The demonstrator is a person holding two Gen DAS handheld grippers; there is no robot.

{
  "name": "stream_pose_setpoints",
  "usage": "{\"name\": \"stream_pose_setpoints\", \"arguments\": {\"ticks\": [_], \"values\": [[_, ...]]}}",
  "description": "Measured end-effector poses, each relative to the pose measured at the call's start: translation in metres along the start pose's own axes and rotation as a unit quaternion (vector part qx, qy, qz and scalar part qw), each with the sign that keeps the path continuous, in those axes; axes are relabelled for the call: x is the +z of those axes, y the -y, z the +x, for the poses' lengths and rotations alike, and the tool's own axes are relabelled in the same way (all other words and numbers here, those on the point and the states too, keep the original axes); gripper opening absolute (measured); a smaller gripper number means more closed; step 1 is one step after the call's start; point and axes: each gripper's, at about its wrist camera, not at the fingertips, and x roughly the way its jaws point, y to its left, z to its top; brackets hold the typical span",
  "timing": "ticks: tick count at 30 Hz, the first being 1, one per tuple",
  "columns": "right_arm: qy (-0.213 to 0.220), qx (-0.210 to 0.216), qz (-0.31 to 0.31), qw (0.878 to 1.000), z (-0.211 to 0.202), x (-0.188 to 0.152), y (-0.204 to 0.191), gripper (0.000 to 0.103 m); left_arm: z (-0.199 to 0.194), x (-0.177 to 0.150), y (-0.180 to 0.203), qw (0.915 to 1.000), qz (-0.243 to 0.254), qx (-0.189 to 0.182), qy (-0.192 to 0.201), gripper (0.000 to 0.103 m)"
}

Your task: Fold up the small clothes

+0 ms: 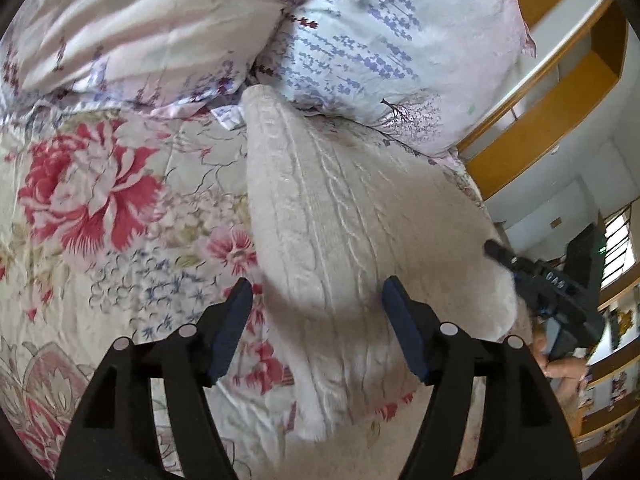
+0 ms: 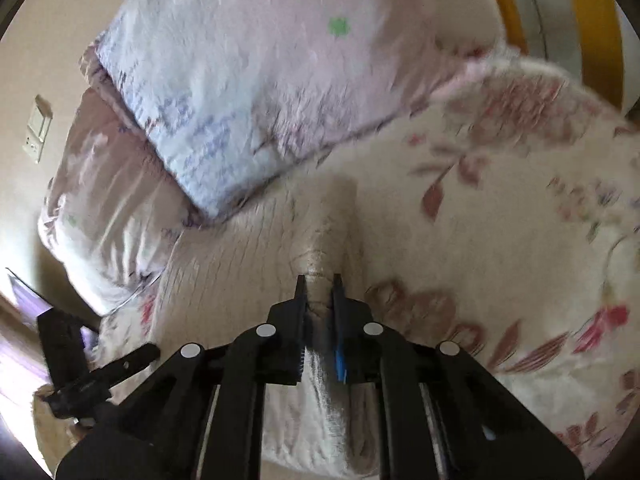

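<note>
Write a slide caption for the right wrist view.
Right gripper shut on a cream knit lying on a floral bedspread.

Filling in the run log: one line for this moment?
left gripper: jaws open over sweater | right gripper: shut on sweater fold | bed: floral quilt

- I see a bed spread with a floral quilt [image 1: 92,208], big red and pink blooms on a cream ground.
- Two pillows lie at its head: one with lavender sprigs [image 1: 384,52], just beside it one in pale pink stripes [image 1: 132,28].
- Past the bed's edge stand yellow-brown wooden shelves [image 1: 532,120] against a white wall [image 1: 548,208].
- A barred window [image 1: 618,248] glows with daylight at the far right.
- From the right wrist view, I make out a cream wall with a switch plate [image 2: 38,128] beside the pillows.
- That view is blurred; finer detail there I cannot tell.
</note>
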Motion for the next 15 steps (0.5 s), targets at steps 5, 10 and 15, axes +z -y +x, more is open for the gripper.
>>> {"name": "stream_pose_setpoints", "arguments": {"ticks": [5, 10, 15], "values": [[-0.033, -0.053, 0.024, 0.998, 0.023, -0.008, 0.024, 0.010, 0.005, 0.003, 0.014, 0.9987, 0.038, 0.033, 0.009, 0.072], [-0.017, -0.070, -0.006, 0.997, 0.014, -0.008, 0.013, 0.020, 0.006, 0.001, 0.021, 0.9952, 0.067, 0.068, 0.022, 0.076], [0.047, -0.065, -0.050, 0.996, -0.014, -0.005, -0.012, 0.034, 0.007, 0.000, 0.023, 0.9931, 0.077, 0.084, 0.027, 0.078]]}}
